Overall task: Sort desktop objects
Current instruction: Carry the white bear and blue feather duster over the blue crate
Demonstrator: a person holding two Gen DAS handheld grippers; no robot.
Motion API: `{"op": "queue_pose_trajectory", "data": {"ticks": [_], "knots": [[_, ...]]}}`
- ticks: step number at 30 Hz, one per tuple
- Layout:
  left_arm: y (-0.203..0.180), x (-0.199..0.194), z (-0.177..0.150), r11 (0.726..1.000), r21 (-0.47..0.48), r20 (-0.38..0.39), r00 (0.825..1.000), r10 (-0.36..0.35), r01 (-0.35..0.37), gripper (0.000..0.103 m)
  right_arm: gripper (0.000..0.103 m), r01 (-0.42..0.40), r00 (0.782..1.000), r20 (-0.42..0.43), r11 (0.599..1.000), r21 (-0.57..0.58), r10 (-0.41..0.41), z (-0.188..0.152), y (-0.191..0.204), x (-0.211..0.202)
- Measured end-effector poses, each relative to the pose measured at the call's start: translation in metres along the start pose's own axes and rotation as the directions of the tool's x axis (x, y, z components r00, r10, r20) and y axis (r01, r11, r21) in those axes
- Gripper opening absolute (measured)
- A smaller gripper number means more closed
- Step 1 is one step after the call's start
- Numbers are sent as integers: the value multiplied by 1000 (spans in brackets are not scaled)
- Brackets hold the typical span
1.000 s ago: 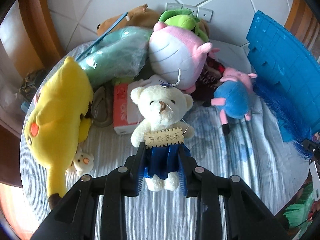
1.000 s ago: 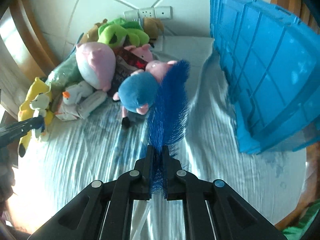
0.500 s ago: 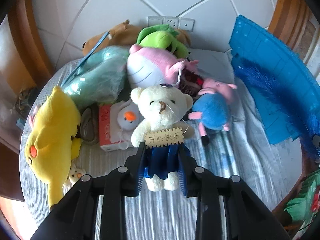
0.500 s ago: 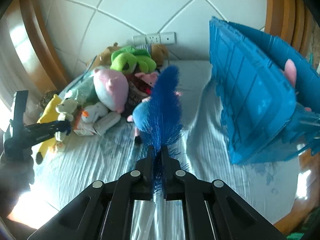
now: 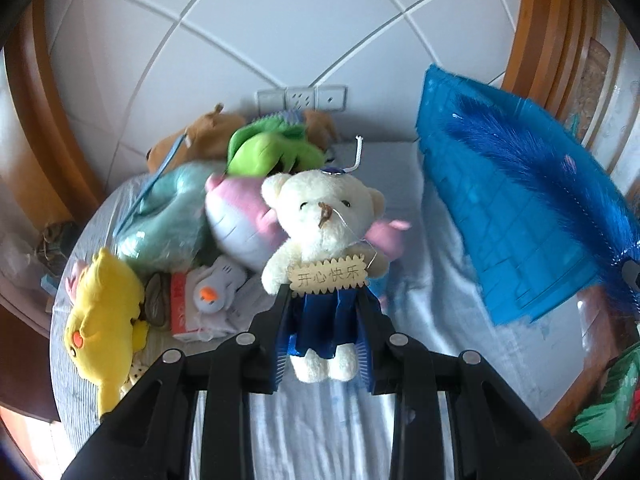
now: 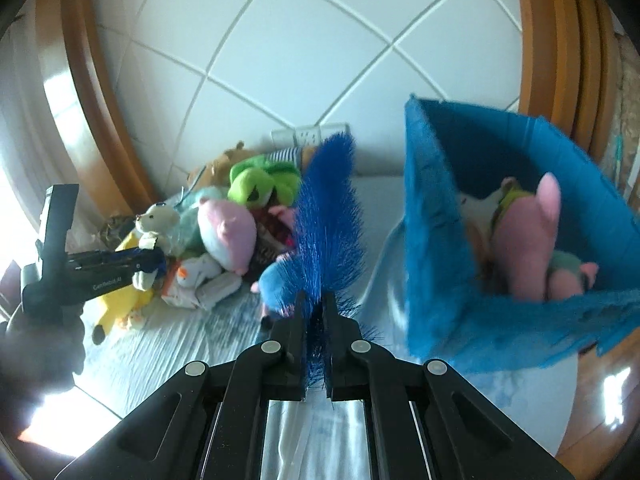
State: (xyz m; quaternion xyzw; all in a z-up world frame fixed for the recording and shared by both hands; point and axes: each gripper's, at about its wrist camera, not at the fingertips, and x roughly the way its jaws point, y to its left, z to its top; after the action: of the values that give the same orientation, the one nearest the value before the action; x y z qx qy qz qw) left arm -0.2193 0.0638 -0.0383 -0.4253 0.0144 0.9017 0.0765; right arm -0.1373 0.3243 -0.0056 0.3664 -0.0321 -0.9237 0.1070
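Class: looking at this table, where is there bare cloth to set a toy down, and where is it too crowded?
Free: the striped tablecloth between the plush pile and the blue crate, and the near strip below the grippers. Crowded: the far left, where the yellow plush, pink plush and green plush heap together.

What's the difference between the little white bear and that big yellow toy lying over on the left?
The white bear is held upright in the left gripper, clear of the bed; the yellow plush lies loose on the bed.
The bear wears a blue skirt and a small sign on its chest; the yellow plush wears nothing.
In this view the yellow plush looks longer than the bear.
Both are soft toys.
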Motion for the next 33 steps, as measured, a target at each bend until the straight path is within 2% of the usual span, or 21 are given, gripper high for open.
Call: {"op": "queue_pose_trajectory", "data": {"ticks": [7,15,25,33], "knots": [[-83,-33,38,1000,14,86,996,-27,26,28,5,6,995,100,1000,-10,-5,30,-64,-50],[-188,-50,72,993,75,145,985,-97,87,28,5,73,985,155,997,22,-75,45,-149,-85],[-294,-40,111,979,146,166,972,-166,143,28,5,145,976,151,987,74,-155,57,-235,-79],[-337,-20,132,975,167,155,973,-170,144,28,5,157,976,140,985,77,-166,76,-262,-54]]}}
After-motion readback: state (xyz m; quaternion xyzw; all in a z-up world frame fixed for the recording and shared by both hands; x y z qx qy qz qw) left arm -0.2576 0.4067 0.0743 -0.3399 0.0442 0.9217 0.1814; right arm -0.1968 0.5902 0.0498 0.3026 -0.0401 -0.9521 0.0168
